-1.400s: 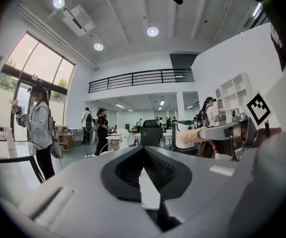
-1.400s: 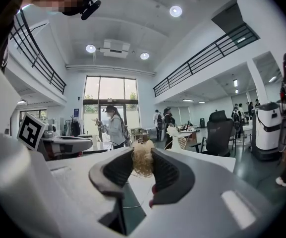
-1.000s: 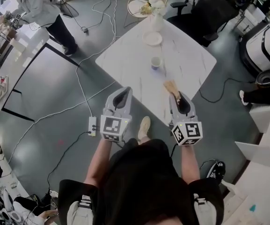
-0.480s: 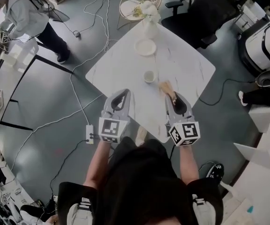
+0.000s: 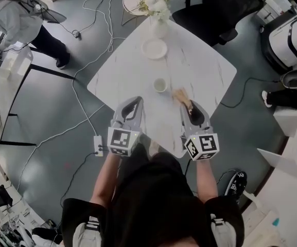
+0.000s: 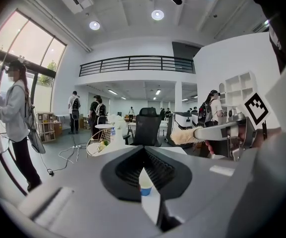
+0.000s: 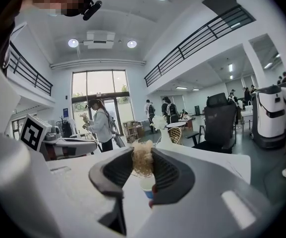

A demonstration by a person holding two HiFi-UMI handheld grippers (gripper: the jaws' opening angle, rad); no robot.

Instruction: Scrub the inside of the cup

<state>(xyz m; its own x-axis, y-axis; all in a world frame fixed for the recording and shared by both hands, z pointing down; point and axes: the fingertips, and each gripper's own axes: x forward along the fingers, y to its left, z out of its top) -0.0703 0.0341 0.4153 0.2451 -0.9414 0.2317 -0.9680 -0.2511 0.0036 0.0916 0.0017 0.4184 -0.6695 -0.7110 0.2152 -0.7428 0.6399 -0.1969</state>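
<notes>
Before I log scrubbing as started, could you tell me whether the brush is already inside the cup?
No, the brush in the right gripper is beside the cup, clear of its rim.

Smooth marble-veined white table (image 5: 199,71), fuzzy tan brush (image 5: 180,95), matt grey ribbed jaws

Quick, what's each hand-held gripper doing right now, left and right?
Left hand-held gripper: closed, nothing held.
Right hand-held gripper: closed on the tan bristle-headed brush.
</notes>
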